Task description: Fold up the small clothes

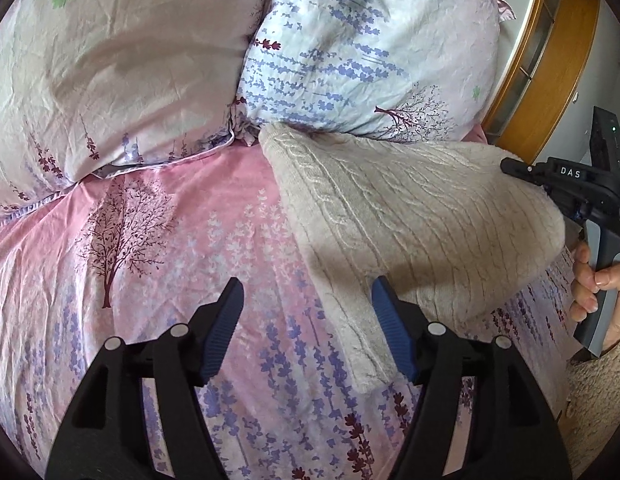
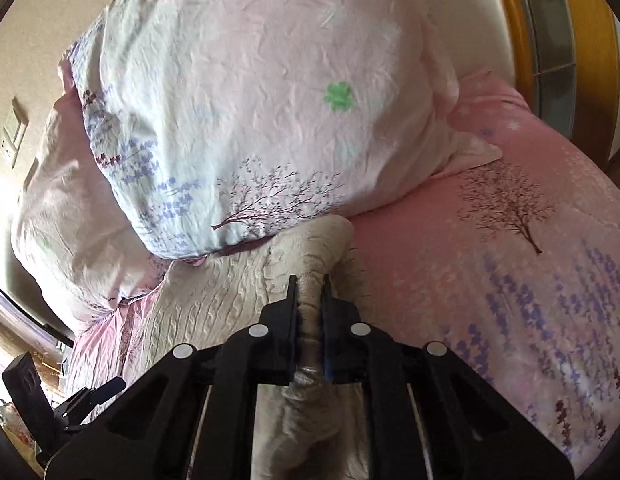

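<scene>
While the right gripper [image 2: 310,280] pinches a bunched fold, beige cable-knit sweater [image 1: 410,220] drapes over the pink bedsheet [image 1: 149,260], just below the pillow [image 1: 370,52], left gripper [image 1: 307,292] wide, empty.

We cannot see the sweater's [image 2: 213,304] pinched fold past the right gripper [image 2: 310,280]; it vanishes under the black body at lower centre. In the left view, the hand [image 1: 598,292] is cut by the right edge. The left gripper [image 2: 105,390] shows only partly at lower left.
</scene>
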A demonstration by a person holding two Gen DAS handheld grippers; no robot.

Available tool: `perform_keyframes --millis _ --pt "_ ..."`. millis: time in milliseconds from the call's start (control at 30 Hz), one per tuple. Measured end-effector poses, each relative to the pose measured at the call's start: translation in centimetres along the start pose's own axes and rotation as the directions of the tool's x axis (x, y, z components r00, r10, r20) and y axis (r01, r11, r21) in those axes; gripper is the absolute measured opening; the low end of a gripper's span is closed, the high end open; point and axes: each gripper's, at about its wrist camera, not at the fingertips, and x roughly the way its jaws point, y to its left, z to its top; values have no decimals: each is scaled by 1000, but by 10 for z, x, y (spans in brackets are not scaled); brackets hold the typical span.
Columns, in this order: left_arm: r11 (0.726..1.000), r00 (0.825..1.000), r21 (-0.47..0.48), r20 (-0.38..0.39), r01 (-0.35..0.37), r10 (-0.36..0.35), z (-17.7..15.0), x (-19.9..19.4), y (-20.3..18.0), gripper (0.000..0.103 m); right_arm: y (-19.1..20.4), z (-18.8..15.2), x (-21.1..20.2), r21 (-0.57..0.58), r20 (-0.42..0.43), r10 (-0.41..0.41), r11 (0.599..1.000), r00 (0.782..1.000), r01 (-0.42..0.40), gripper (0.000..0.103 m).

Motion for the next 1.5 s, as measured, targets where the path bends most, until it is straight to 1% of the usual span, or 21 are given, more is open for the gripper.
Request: perform_keyframes --millis 133,233,333,367,400,433,467,500,600,667,733,800,933,1033,1167,1200,1267,1367,1400,1433,1500 --pt "999 999 -12 -18 35 -35 -1 5 0 66 -18 -18 23 35 -91 -64 997 994 68 10" --pt "998 997 -20 -27 67 -68 -4 5 0 66 -30 -20 21 100 -80 -26 994 996 34 10" --pt "994 994 -33 -34 105 -107 -6 4 2 66 -23 -17 13 76 -97 20 997 995 -13 13" --pt "991 991 -41 -37 124 -125 -7 5 4 66 -23 -17 8 90 -107 33 996 994 -24 17" --pt "989 989 -50 -43 142 -144 -8 5 5 66 -24 -18 2 112 -112 56 993 992 -44 30" --pt "986 986 -61 -49 158 -161 -8 7 5 66 -27 -20 -6 133 -115 87 989 990 -72 48" --pt "983 983 -69 -53 169 -173 -9 8 6 66 -29 -24 -15 151 -111 115 984 987 -98 54" --pt "981 981 -76 -59 177 -182 -9 9 5 66 -29 -26 -20 157 -109 131 981 985 -113 55" --pt "982 981 -76 -74 171 -177 -11 14 3 65 -26 -37 -30 154 -125 176 976 976 -156 55" --pt "982 981 -80 -86 168 -175 -13 17 1 65 -19 -42 -27 127 -163 161 982 973 -141 52" --pt "982 980 -85 -94 167 -175 -14 19 -1 65 -11 -50 -17 66 -206 110 993 972 -98 14" --pt "983 980 -83 -96 165 -173 -15 19 -3 65 -5 -55 -14 30 -204 74 997 976 -69 10" --pt "984 982 -66 -83 167 -172 -13 18 -8 65 -5 -41 -44 37 -86 84 996 993 -81 8" --pt "982 980 -59 -77 181 -185 -14 18 -11 65 -5 -36 -58 3 -48 58 998 997 -58 8" --pt "981 978 -64 -83 184 -189 -16 20 -13 65 -23 -54 -33 18 -130 -28 999 991 30 8" --pt "980 977 -70 -87 187 -193 -16 21 -12 65 -30 -60 -23 41 -161 -24 999 987 31 9" --pt "978 976 -81 -85 192 -199 -16 22 -11 65 -38 -60 -25 83 -158 19 997 987 -6 10" --pt "976 979 -105 -60 190 -197 -10 20 -3 65 -42 -43 -33 130 -142 82 989 986 -63 33" --pt "973 978 -122 -51 197 -204 -6 21 0 65 -42 -34 -33 136 -127 72 989 989 -54 57" --pt "968 975 -140 -45 210 -218 -1 23 4 67 -42 -24 -30 136 -108 63 990 992 -48 65" --pt "965 976 -170 -46 202 -212 7 29 8 68 -45 -7 -17 168 -105 80 984 991 -62 65"
